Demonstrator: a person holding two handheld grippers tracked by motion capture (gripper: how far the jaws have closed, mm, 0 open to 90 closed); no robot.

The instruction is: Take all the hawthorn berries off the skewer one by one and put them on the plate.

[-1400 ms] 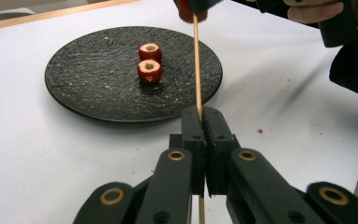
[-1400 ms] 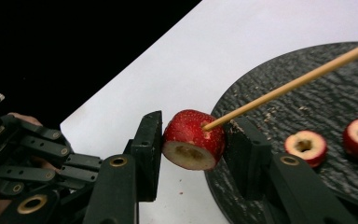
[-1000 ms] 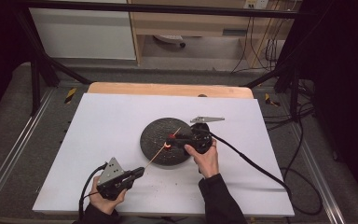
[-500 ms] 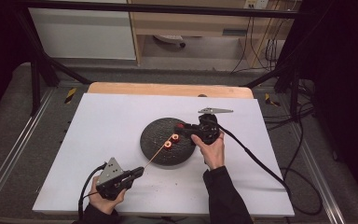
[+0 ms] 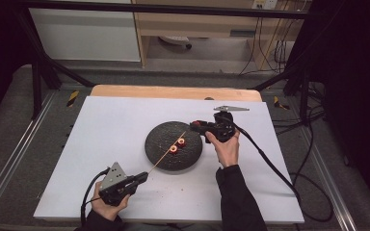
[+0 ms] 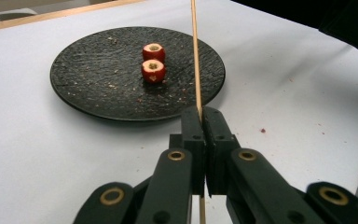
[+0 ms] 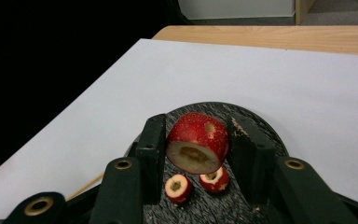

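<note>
Two fruit pieces (image 5: 177,145) lie on the plate (image 5: 160,155) while the right hand-held gripper (image 5: 196,126) clamps a third (image 7: 197,142) above its edge, apparently ready for threading onto the skewer (image 6: 195,60) pinched in the left hand-held gripper (image 5: 143,177).
</note>
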